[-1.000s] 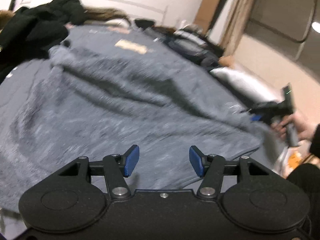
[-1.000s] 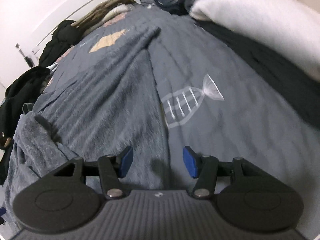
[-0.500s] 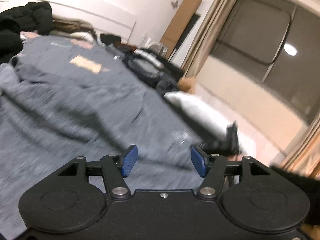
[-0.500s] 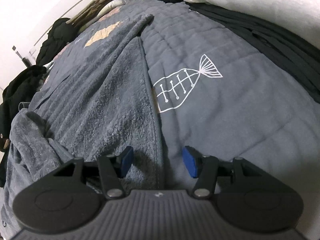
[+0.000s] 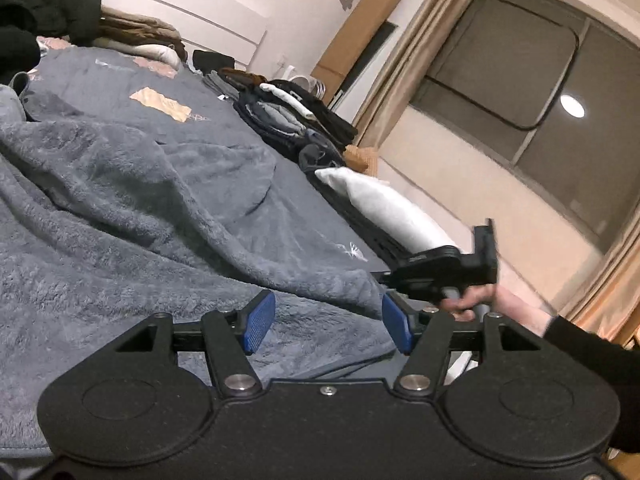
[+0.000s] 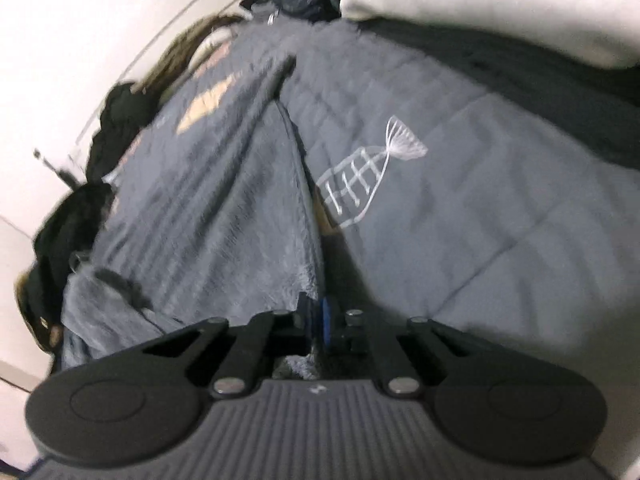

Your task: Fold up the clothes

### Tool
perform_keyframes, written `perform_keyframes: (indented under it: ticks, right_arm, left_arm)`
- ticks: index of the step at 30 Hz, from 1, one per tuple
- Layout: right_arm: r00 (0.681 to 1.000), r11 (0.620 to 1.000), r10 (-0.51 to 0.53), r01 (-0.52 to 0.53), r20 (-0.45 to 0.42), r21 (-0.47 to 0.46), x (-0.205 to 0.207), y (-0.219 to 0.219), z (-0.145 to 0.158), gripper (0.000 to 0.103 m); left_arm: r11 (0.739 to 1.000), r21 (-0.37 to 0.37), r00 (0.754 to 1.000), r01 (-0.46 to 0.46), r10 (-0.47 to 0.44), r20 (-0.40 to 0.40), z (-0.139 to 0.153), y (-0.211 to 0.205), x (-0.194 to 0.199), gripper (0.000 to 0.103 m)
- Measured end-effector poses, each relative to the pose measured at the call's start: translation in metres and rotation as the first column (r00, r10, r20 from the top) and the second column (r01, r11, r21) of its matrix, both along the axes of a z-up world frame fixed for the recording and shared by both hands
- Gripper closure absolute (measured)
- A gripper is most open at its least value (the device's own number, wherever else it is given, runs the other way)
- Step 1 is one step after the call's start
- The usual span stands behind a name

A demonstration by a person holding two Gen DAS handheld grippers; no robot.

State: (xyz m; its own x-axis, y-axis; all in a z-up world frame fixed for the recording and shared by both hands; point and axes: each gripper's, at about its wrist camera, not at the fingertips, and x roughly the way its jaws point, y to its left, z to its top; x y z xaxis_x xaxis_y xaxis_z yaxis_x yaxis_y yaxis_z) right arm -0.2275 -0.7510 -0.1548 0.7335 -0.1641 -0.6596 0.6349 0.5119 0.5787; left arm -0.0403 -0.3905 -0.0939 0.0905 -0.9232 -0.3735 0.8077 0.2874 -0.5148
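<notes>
- The right gripper [image 6: 318, 326] is pressed together, pinching the hemmed edge of the grey fleece garment [image 6: 224, 232] near the bed's [image 6: 500, 200] near edge.
- The left gripper [image 5: 327, 322] is spread, its blue pads [image 5: 260, 322] hovering above the fleece with nothing between them.
- The fleece lies rumpled across the bed's grey quilt, beside a white fish-skeleton print [image 6: 368, 176].
- A white pillow [image 5: 384, 208] lies along the bed's far side.
- A person's hand [image 5: 492, 304] holds the right gripper's handle.
</notes>
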Motion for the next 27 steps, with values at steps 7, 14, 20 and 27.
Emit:
perform_keyframes:
  ticks: [7,14,20,27]
  right_arm:
    - [1.000,1.000,-0.016,0.016,-0.023,-0.027,-0.031,0.007,0.025,0.099]
    - [0.986,0.999,0.031,-0.029,-0.167,0.018,-0.032,0.018,-0.013,0.099]
    - [0.976,0.999,-0.013,0.005,-0.219,-0.035,-0.035,0.021,-0.006,0.095]
    - [0.989,0.988,-0.001,-0.023,-0.149,-0.156,-0.050,0.048,0.026,0.080]
  left_arm:
    - [1.000,-0.017,1.000,-0.006,0.006,-0.006,0.001,0.010,0.002,0.044]
    - [1.000,-0.014,1.000,0.014,-0.014,0.000,0.003,0.011,0.002,0.044]
    - [1.000,-0.007,1.000,0.022,-0.022,0.005,0.006,0.010,0.004,0.044]
    - [1.000,-0.019,1.000,0.013,-0.013,0.012,0.011,0.015,0.008,0.044]
